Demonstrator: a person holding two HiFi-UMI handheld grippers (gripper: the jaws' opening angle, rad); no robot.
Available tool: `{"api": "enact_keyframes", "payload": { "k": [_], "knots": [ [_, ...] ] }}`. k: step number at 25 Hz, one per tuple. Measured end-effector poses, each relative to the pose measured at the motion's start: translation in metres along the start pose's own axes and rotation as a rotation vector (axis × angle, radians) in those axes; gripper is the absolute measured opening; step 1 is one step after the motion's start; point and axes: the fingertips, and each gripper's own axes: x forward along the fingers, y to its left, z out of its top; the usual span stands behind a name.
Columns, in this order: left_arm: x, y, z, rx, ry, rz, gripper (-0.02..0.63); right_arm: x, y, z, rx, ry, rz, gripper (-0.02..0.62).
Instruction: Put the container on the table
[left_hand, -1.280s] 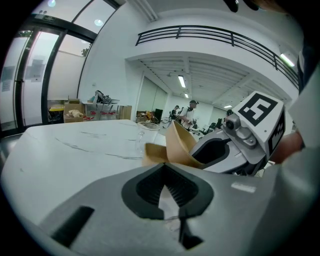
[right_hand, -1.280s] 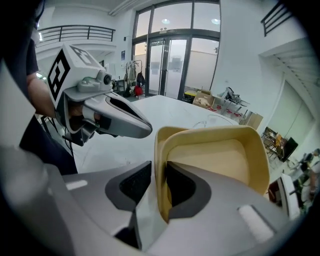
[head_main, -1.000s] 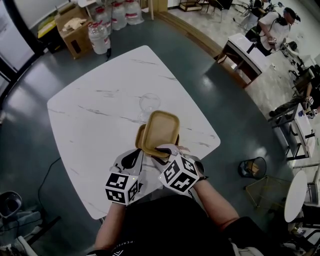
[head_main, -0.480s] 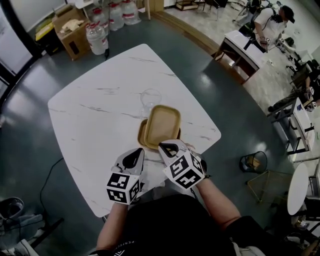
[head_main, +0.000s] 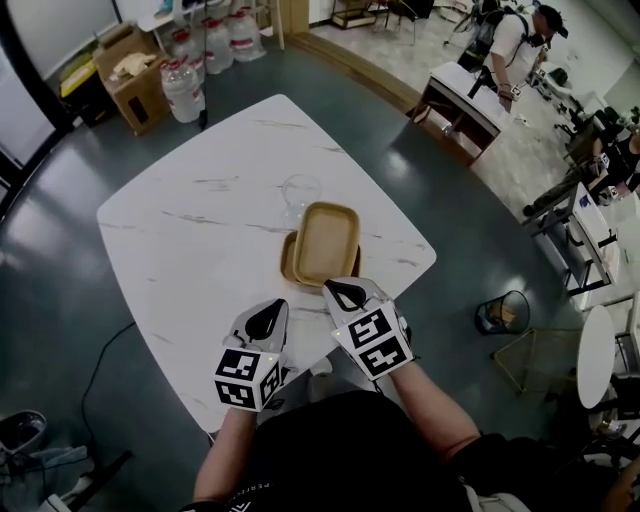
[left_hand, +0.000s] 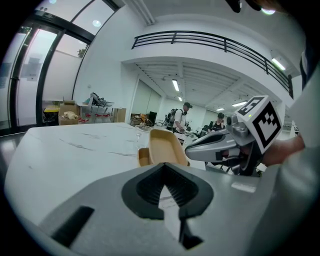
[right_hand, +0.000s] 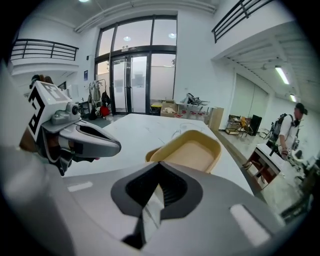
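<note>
While the tan container (head_main: 327, 240) rests tilted on the marble tabletop (head_main: 190, 220), propped on a smaller tan dish (head_main: 288, 266) near a clear glass (head_main: 300, 188), the left gripper (head_main: 267, 314) and right gripper (head_main: 347, 292) hover at the near edge, jaws clenched on nothing. Placement appears done; only withdrawal remains.

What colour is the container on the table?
The container is tan; head view shows it best.

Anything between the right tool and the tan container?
Nothing visible. The container lies just ahead of the right tool on the table. The clear glass stands beyond it, on the far side.
</note>
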Motion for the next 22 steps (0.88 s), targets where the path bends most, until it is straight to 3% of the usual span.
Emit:
{"api": "enact_keyframes", "payload": {
  "k": [22],
  "knots": [
    [-0.051,-0.040,-0.026,0.083,0.017,-0.092,-0.005,-0.059,0.049,-0.025,0.161,-0.052,-0.077,-0.002]
  ]
}}
